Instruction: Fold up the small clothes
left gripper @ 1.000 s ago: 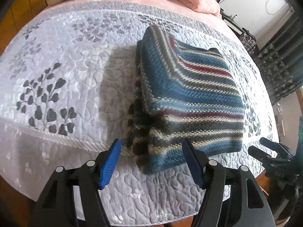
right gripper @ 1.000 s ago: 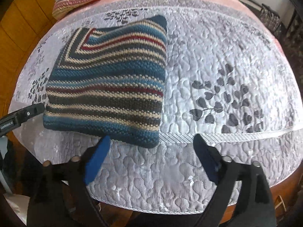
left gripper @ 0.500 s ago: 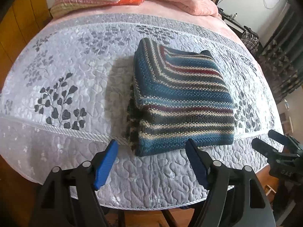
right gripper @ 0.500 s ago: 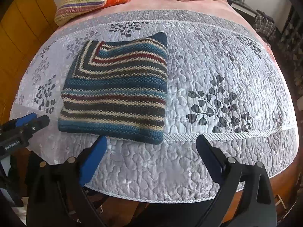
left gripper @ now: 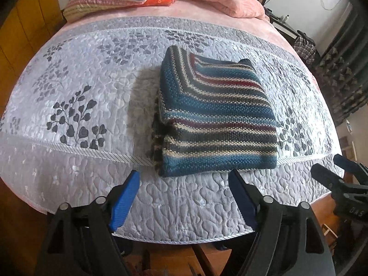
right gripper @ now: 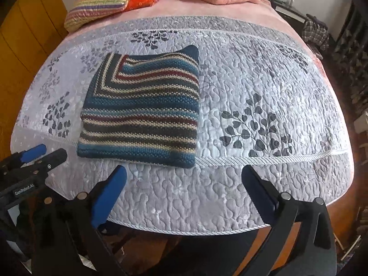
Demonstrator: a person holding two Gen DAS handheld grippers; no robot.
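Your left tongs (left gripper: 184, 195) are hanging wide apart and gripping nothing, just short of the quilt (left gripper: 87, 80) edge. The folded sweater (left gripper: 216, 119) is lying flat on the quilt just ahead of them, slightly right of their gap. Your right tongs (right gripper: 184, 188) are also gaping wide and carrying nothing, with the sweater (right gripper: 142, 108) sitting ahead and to their left.
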